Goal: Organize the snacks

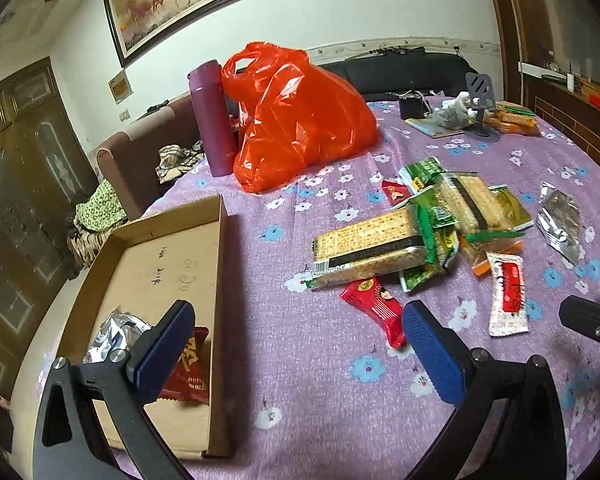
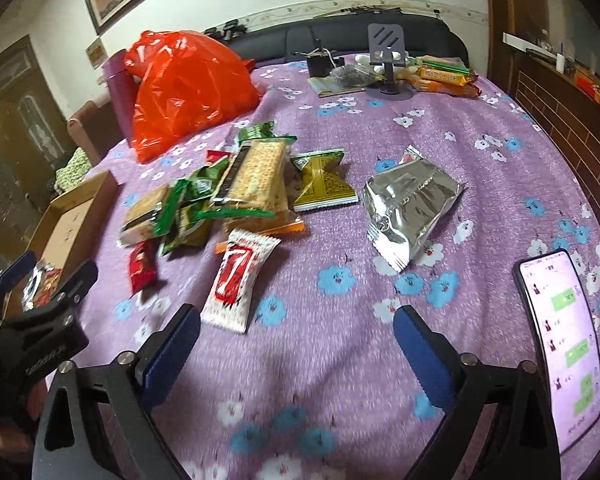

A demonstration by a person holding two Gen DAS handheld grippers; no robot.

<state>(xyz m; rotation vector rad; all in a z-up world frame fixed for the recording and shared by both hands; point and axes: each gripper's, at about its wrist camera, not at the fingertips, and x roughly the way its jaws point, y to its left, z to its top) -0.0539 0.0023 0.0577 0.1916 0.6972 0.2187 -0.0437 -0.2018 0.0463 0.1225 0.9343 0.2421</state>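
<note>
On tabletop [image 2: 480, 184], right of cardboard box [image 1: 220, 264]: loose snack pile [image 1: 420, 232], light, crinkly, slippery wrappers, crackers brittle, best pinched across flat sides or by sealed end; left claw [image 1: 298, 344] wide, empty; right claw [image 2: 296, 350] wide, empty.

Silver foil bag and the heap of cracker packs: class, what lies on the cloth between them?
In the right wrist view, a green-gold packet lies between the cracker packs and the silver foil bag; bare flowered cloth separates packet and bag.
</note>
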